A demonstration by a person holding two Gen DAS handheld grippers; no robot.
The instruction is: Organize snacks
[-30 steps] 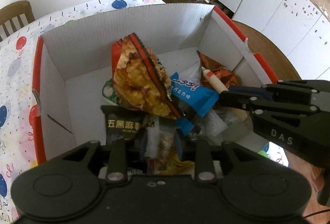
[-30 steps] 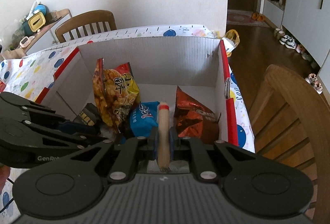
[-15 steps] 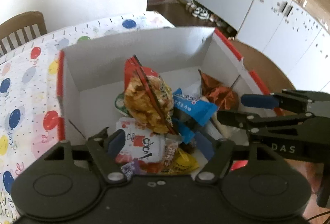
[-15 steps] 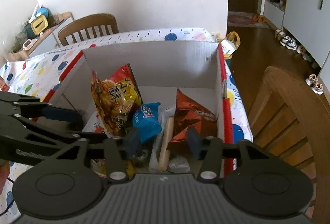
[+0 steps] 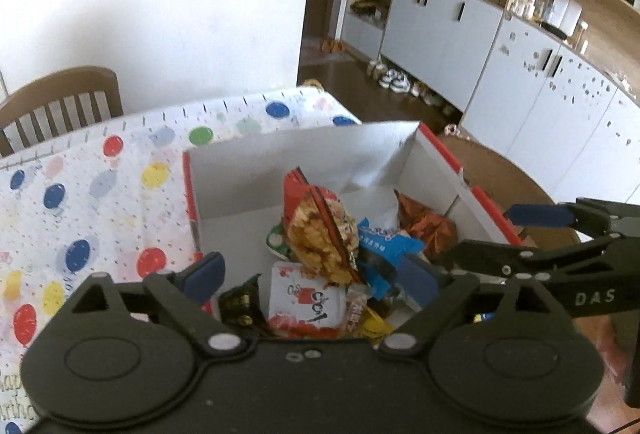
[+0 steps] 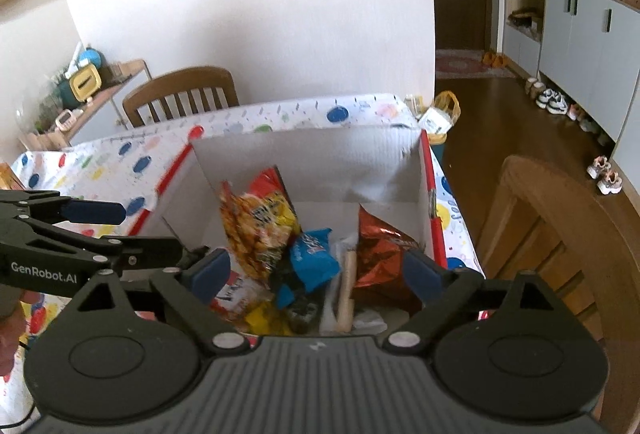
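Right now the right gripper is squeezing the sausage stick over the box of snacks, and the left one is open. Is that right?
Not quite. The right gripper is open too and holds nothing. The sausage stick lies in the box among the snacks, between the blue packet and the reddish-brown bag, as the right wrist view shows. The left gripper is open, as you said.

Left gripper spread wide, empty, above cardboard box. Inside: upright chip bag, blue packet at 3 o'clock. Right gripper open at 3 o'clock.
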